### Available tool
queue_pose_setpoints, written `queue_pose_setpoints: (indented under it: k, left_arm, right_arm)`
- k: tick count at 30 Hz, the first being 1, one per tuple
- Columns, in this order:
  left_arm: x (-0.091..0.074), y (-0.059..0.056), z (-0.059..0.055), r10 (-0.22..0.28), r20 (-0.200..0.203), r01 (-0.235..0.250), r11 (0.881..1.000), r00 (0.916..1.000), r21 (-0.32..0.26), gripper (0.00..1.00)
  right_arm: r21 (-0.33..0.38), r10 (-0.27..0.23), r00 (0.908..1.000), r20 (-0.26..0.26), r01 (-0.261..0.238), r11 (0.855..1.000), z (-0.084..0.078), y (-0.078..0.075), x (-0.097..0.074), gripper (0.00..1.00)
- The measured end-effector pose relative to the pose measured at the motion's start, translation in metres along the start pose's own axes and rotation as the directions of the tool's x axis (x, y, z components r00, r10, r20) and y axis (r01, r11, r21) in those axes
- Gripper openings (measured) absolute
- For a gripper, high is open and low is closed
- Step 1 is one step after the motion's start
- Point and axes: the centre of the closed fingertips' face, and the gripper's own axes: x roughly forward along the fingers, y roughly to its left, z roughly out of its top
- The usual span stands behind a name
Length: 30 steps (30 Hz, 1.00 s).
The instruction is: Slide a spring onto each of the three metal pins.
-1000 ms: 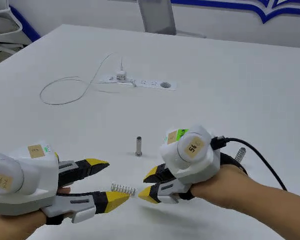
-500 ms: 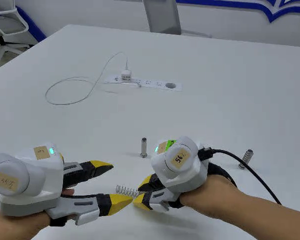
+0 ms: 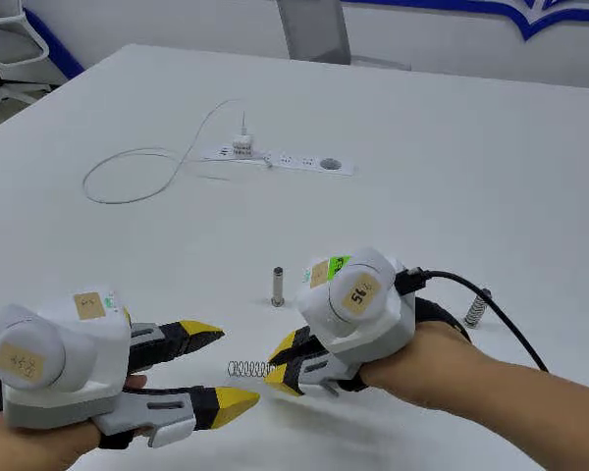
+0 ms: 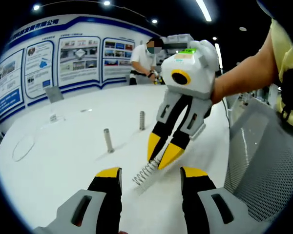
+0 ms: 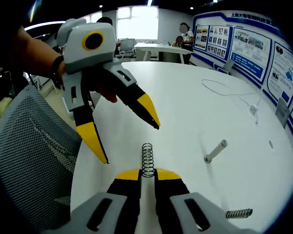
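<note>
First, at left, the left gripper (image 3: 238,365) hovers by the near edge of the desk (image 3: 452,177), its jaws apart and holding nothing. Just right of its tips, a spring (image 3: 243,369) reaches roughly level toward them. The spring's other end is clamped in the jaws of the right gripper (image 3: 275,365), which faces the left one. Behind both, farther in from the near edge, a metal pin (image 3: 277,287) stands upright. Toward the right edge is a second spring (image 3: 476,309), well apart from the pin; whether it stands or leans cannot be told.
</note>
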Motion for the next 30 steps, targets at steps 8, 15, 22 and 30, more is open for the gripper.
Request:
queue_pose_setpoints:
  k: [8,15,22,30]
  left_arm:
    - [0.009,-0.007,0.003,-0.03,-0.005,0.03,0.998,0.9995,0.058,0.41]
    - [0.012,-0.016,0.004,-0.064,-0.009,0.064,0.991,0.9979,0.119,0.25]
    - [0.011,-0.019,0.007,-0.072,-0.003,0.072,0.988,0.9974,0.14,0.13]
    - [0.012,-0.021,0.011,-0.069,0.016,0.066,0.989,0.9975,0.129,0.11]
  right_arm:
    - [-0.025,0.046,0.9975,-0.054,-0.047,0.999,0.005,0.01,-0.028,0.11]
    - [-0.031,0.08,0.9927,-0.09,-0.083,0.996,0.007,0.016,-0.037,0.11]
    - [-0.027,0.096,0.9929,-0.07,-0.098,0.995,0.018,0.019,-0.045,0.11]
    - [-0.066,0.072,0.9974,0.004,-0.071,0.995,0.041,0.017,-0.052,0.11]
